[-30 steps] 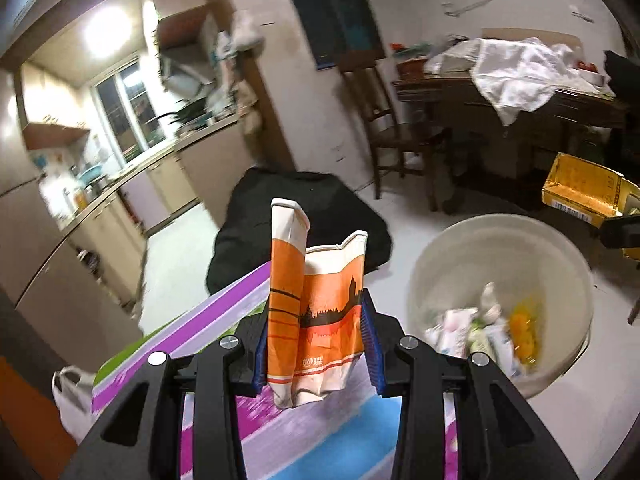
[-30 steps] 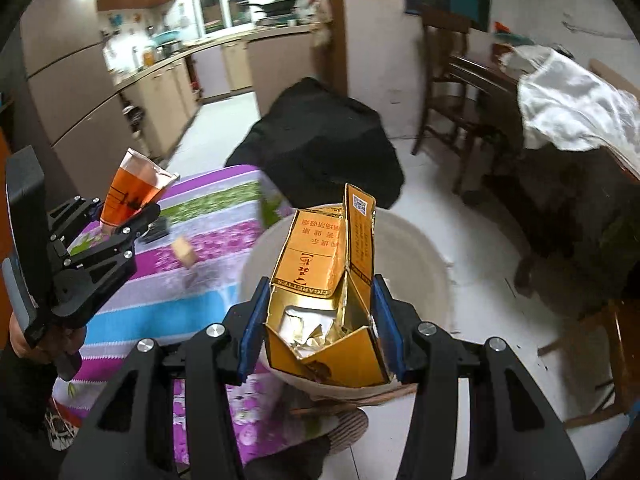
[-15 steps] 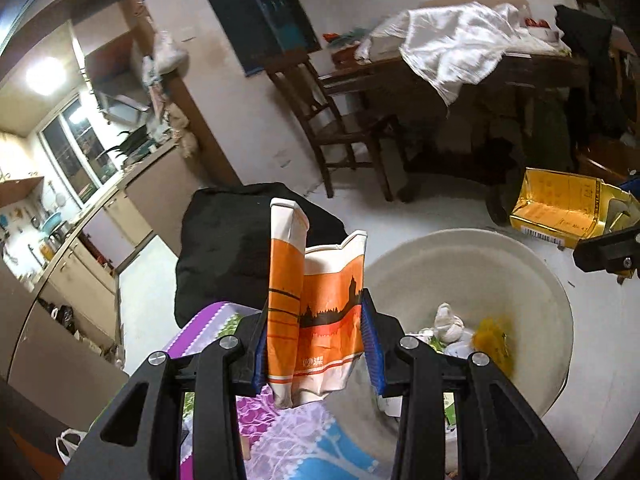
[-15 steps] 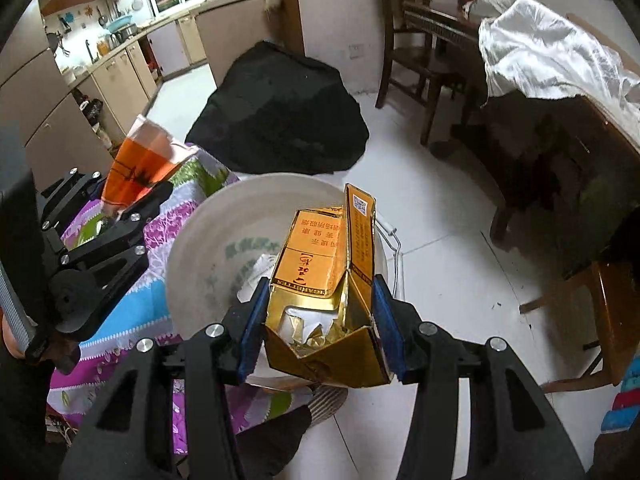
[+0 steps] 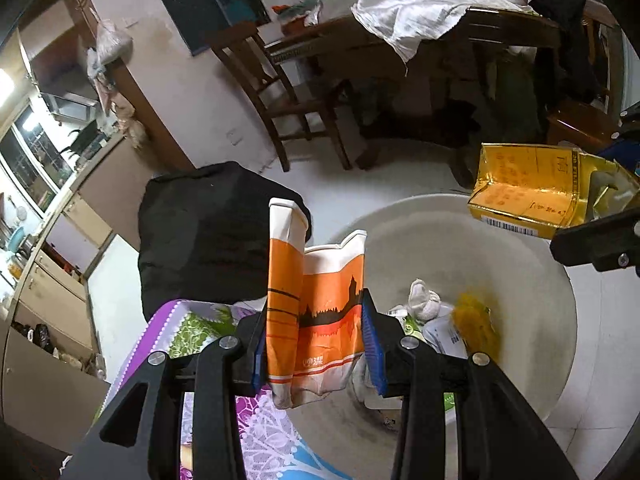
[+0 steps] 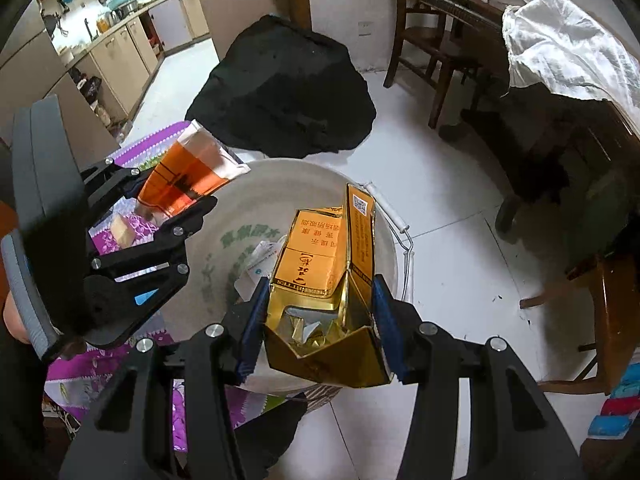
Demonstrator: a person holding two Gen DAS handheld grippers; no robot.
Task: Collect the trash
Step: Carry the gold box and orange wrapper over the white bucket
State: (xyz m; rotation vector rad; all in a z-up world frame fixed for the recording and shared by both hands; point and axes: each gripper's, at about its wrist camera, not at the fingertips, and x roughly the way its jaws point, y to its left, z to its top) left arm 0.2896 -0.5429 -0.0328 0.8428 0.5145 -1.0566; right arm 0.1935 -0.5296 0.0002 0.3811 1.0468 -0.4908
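Note:
My left gripper (image 5: 316, 344) is shut on a crushed orange and white paper cup (image 5: 316, 304), held over the near rim of a big white bucket (image 5: 536, 320). The bucket holds crumpled wrappers and a yellow scrap (image 5: 476, 320). My right gripper (image 6: 320, 332) is shut on an open gold cigarette carton (image 6: 320, 264), with foil showing inside, above the same bucket (image 6: 280, 184). From the right wrist view the left gripper (image 6: 160, 208) with its cup (image 6: 184, 176) hangs at the bucket's left rim. The carton (image 5: 532, 196) shows at the right of the left wrist view.
A striped purple, green and blue cloth (image 6: 132, 236) covers the table on the left, with a small tan block (image 6: 122, 230) on it. A black bag (image 6: 284, 84) lies on the white tile floor behind the bucket. A wooden chair (image 5: 280, 96) and a cluttered table (image 5: 440, 28) stand beyond.
Both grippers moved from over the striped cloth toward the bucket and tipped downward. The cup now hangs at the bucket's rim and the carton over its inside. Both grips stay unchanged.

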